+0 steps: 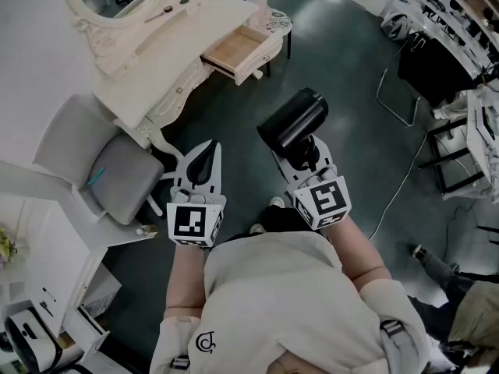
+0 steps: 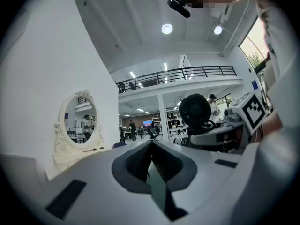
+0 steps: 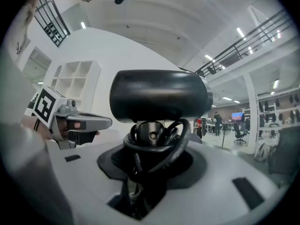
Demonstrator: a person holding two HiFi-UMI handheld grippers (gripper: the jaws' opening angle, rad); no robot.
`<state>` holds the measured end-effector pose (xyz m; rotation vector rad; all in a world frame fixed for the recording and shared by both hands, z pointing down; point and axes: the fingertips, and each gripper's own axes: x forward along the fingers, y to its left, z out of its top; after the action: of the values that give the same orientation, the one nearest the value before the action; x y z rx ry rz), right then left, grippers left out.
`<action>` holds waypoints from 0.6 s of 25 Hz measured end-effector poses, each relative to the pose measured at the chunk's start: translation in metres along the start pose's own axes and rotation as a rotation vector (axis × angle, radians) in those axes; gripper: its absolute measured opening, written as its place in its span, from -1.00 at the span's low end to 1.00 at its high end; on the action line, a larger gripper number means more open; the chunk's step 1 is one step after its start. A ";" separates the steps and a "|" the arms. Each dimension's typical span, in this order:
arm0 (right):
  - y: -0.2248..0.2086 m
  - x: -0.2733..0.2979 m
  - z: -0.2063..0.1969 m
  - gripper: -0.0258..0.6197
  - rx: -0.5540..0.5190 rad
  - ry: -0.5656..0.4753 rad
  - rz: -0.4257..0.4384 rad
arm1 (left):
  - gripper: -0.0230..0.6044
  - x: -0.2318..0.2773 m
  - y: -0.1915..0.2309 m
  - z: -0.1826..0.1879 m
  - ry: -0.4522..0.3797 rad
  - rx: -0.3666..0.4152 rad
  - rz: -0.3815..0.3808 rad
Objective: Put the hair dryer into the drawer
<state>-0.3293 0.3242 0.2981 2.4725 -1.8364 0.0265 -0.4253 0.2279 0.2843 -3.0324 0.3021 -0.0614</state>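
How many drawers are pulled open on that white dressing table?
1. The open drawer juts from the white dressing table, beyond the hair dryer held in the right tongs. Closed drawers could be hidden under the tabletop.

Glossy black all over the hair dryer point(image 1: 292, 123) and its looped cord point(image 3: 180, 142). White shells with dark grey pads on the left gripper point(image 1: 209, 150) and the right gripper point(image 1: 306, 156), black-and-white square markers on each cube. Cream-white on the dressing table point(image 1: 148, 76), pale bare wood inside its drawer point(image 1: 234, 49). Light grey on the chair point(image 1: 117, 170), dark greenish grey on the floor point(image 1: 351, 115).
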 end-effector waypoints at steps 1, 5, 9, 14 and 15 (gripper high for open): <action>-0.002 0.001 -0.001 -0.37 0.007 0.002 -0.006 | -0.89 0.001 0.000 0.000 -0.006 -0.003 -0.001; -0.007 0.002 -0.005 -0.37 0.019 0.016 -0.018 | -0.89 0.003 -0.001 0.003 -0.026 -0.009 -0.013; -0.007 0.005 -0.006 -0.37 0.015 0.024 -0.017 | -0.89 0.004 -0.001 0.003 -0.031 -0.013 -0.020; -0.009 0.008 -0.008 -0.36 0.002 0.038 -0.020 | -0.89 0.009 0.001 -0.002 -0.007 0.010 -0.023; -0.011 0.009 -0.009 -0.36 -0.003 0.045 -0.031 | -0.89 0.011 0.003 -0.003 -0.004 0.013 -0.020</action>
<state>-0.3158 0.3196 0.3071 2.4766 -1.7799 0.0767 -0.4154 0.2228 0.2869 -3.0225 0.2701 -0.0585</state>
